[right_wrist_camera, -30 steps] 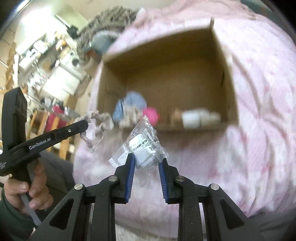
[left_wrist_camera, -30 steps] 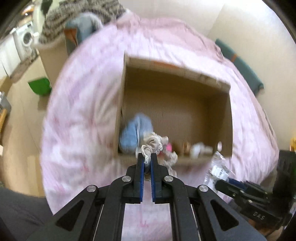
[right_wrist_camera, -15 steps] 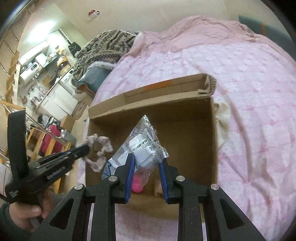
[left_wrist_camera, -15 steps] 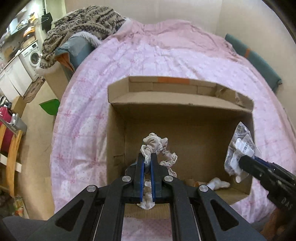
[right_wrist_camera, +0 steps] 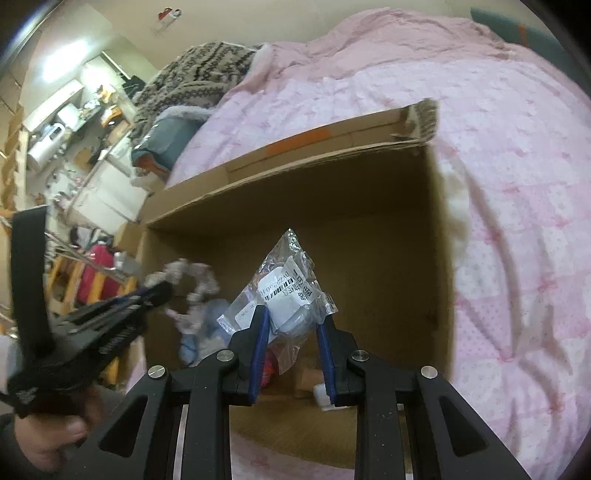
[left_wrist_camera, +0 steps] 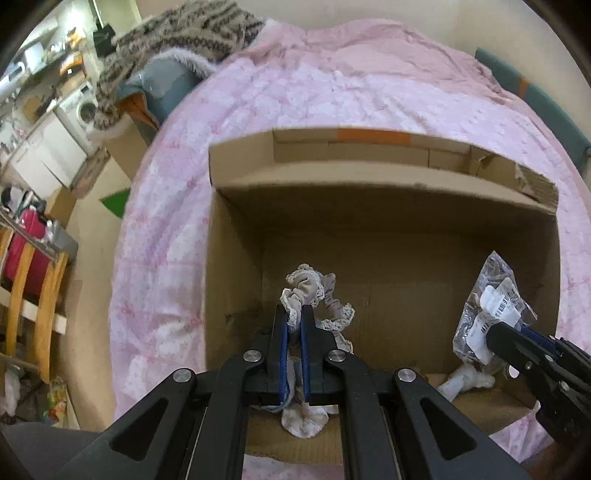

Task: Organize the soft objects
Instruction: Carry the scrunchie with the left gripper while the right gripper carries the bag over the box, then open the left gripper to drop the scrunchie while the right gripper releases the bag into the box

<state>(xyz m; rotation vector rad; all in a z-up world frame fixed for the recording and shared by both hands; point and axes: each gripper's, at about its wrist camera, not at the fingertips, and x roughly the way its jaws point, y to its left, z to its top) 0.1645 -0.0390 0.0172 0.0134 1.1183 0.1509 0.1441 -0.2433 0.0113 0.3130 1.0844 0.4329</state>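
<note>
Pink quilted bedspread (left_wrist_camera: 280,107) underneath everything, rumpled toward the far wall; open cardboard box (left_wrist_camera: 236,280) resting on it, flaps folded outward, a strip of orange tape on the far flap. Off the bed's left edge – a patterned knit blanket (left_wrist_camera: 184,33) heaped over a grey-blue cushion, a washing machine (left_wrist_camera: 86,109) farther back, wooden chair legs and a red suitcase (left_wrist_camera: 22,240) on pale flooring. Teal strip along the wall at upper right. Inside the box, lots of bare brown floor toward the far wall and the right side; small soft things crowded at the near edge – a white bundle (left_wrist_camera: 463,380), something pale blue (right_wrist_camera: 212,321), something pink (right_wrist_camera: 267,365). Left gripper (left_wrist_camera: 294,314) above the box's near-left part, fingers pressed together on a beige lace-trimmed scrunchie (left_wrist_camera: 314,295), its loop hanging free over the interior. Right gripper (right_wrist_camera: 291,321) above the near-right part, fingers clamped on a clear plastic packet (right_wrist_camera: 291,280) with a barcode label, packet standing up between the blue pads. Both held things clear of the box walls, well apart from each other. Hand (right_wrist_camera: 48,439) wrapped round the left gripper's handle at lower left of the right view.
</note>
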